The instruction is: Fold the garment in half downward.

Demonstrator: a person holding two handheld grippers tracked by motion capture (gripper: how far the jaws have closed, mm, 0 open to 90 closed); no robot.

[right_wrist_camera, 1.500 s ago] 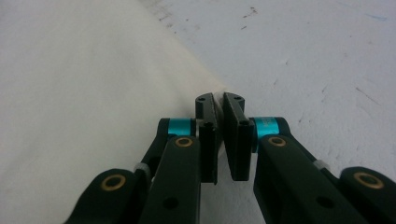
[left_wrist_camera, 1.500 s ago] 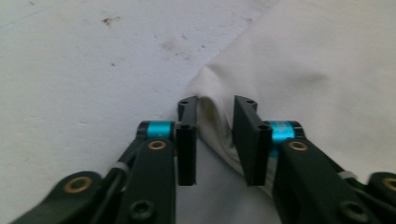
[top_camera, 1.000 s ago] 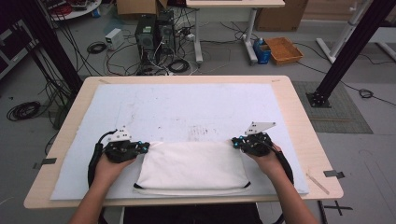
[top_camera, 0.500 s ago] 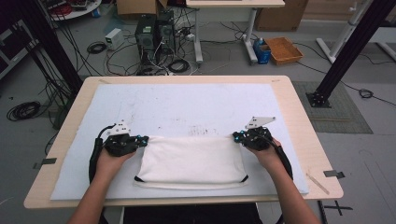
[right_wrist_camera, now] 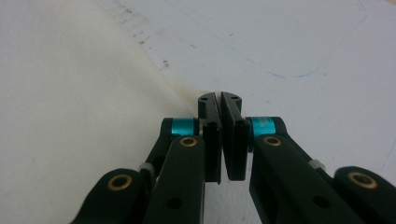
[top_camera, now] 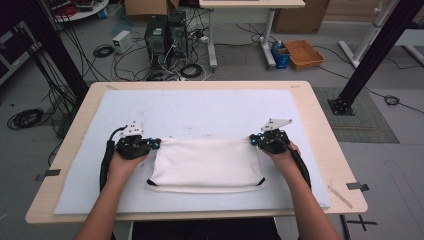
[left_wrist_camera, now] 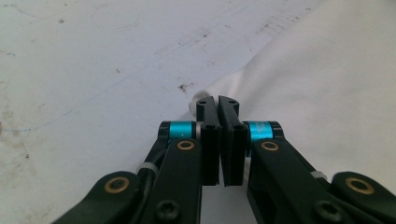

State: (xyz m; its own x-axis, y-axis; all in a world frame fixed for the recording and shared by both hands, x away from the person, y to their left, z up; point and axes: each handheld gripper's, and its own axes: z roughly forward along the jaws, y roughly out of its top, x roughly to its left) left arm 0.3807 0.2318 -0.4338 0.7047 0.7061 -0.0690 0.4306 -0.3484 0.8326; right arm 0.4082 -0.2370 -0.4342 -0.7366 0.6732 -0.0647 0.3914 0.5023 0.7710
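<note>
**Both jaws pinched on the far corners of the white cloth**

Jaws: closed tight on both grippers. In the left gripper view the left gripper (left_wrist_camera: 218,103) has its two black jaws pressed together, with a rolled bit of the cloth's corner bunched at the tips. In the right gripper view the right gripper (right_wrist_camera: 219,99) stands the same way, jaws together on the cloth's edge where it comes to a point.

White cloth (top_camera: 206,164): folded into a flat rectangle, dark trim showing at its two near corners. It lies on the near half of the pale mat (top_camera: 200,112), closer to the person's edge than to the far edge.

Near the cloth: two forearms come in from below, one on each side. The left hand (top_camera: 122,162) sits just off the cloth's left side, the right hand (top_camera: 284,157) just off its right side.

At the cloth's far corners, high view: left gripper (top_camera: 156,143) at the far left corner, right gripper (top_camera: 253,140) at the far right corner, both touching the fabric. The far edge of the cloth runs straight between them.

Beyond the cloth: bare mat with faint dark scuffs, then the wooden rim of the counter (top_camera: 320,117).

Farther than the cloth and counter: floor with cables, a computer tower (top_camera: 156,37) and an orange tray (top_camera: 303,53).
</note>
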